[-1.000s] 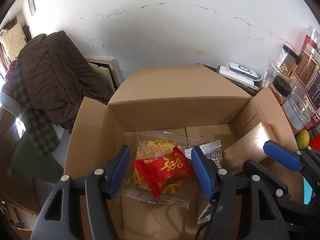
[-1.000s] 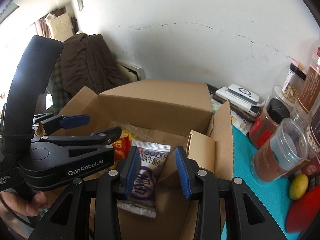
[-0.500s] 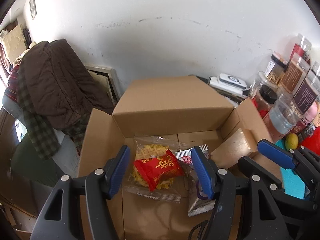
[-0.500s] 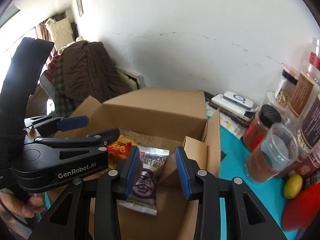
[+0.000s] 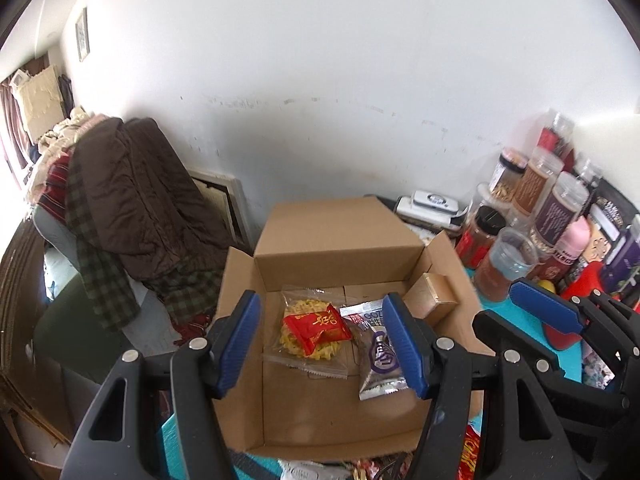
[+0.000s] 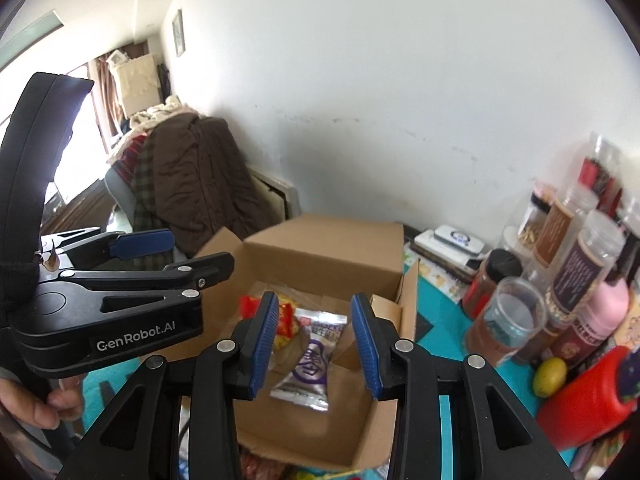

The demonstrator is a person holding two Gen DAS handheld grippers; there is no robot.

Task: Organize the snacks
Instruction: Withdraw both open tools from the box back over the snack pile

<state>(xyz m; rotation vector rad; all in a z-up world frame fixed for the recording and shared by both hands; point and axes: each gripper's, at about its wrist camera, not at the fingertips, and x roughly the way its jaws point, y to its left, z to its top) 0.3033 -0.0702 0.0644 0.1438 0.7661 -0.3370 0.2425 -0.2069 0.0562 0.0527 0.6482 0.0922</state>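
Left wrist view: left gripper (image 5: 322, 340) apart, empty, above cardboard box (image 5: 340, 236). Red packet (image 5: 316, 326) atop noodle pack (image 5: 310, 336), silver pouch (image 5: 380, 354) at 3 o'clock of it, probably stashed flat.

Right wrist view: right gripper (image 6: 314, 346) apart, nothing held; more snacks likely at 6 o'clock.

A lived-in home room is showing here: a brown coat (image 5: 140, 196) is hanging over a chair, a framed picture (image 5: 82, 34) is sitting on the scuffed white wall, and food jars (image 5: 560, 208) are crowding a counter (image 5: 524, 344) covered in turquoise.
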